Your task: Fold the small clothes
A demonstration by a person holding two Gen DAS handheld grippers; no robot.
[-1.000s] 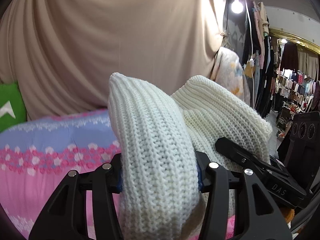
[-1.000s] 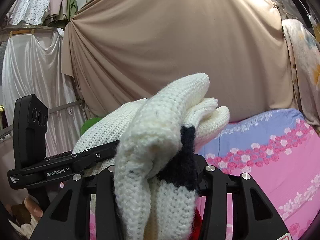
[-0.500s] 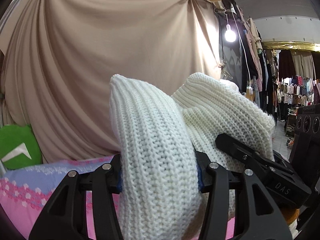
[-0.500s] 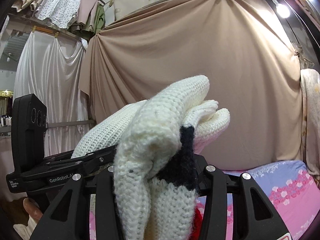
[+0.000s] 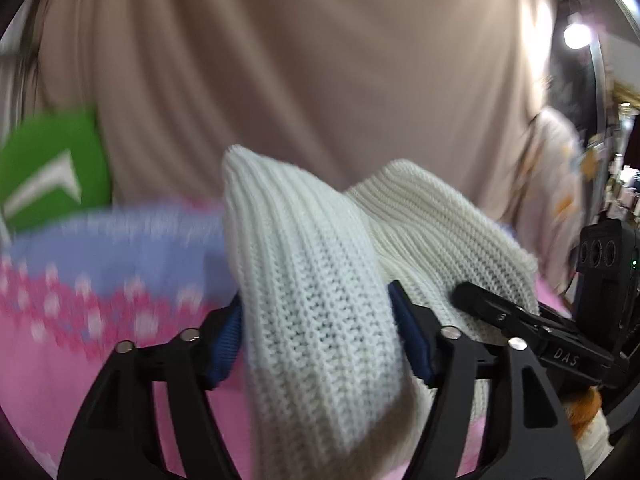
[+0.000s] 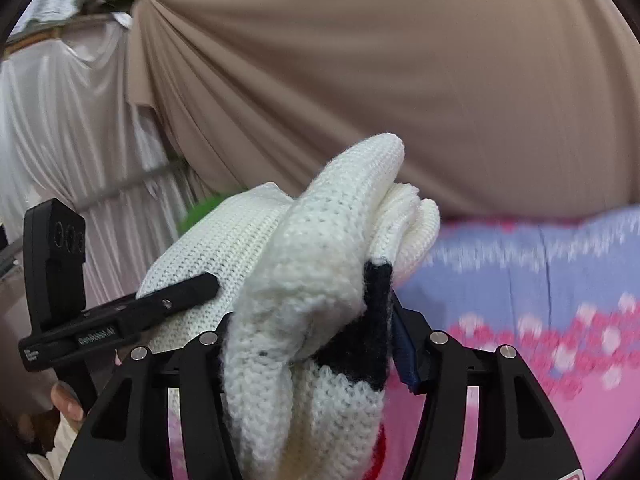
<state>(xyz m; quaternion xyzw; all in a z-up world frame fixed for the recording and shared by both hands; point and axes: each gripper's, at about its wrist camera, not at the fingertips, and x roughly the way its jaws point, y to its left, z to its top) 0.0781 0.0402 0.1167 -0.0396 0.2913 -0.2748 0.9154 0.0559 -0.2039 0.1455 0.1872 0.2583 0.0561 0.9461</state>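
Observation:
A cream knitted garment [image 5: 312, 280] is bunched between the blue pads of my left gripper [image 5: 316, 332], which is shut on it and holds it in the air. The same cream knit [image 6: 312, 272], with a black patch [image 6: 372, 320], is clamped in my right gripper [image 6: 316, 340]. The right gripper shows at the right of the left wrist view [image 5: 532, 332], and the left gripper at the left of the right wrist view [image 6: 120, 320]. The knit spans between them. Its lower part is hidden.
A pink and lilac flowered bedspread [image 5: 100, 280] lies below and also shows in the right wrist view [image 6: 540, 300]. A beige draped curtain [image 5: 320, 60] hangs behind. A green cushion [image 5: 52, 168] sits at the left. White hanging fabric [image 6: 60, 120] and a bright lamp [image 5: 576, 34] flank the scene.
Both views have tipped back down from the curtain, so the bedspread shows again below. The background is motion-blurred. Both grips on the knit are unchanged.

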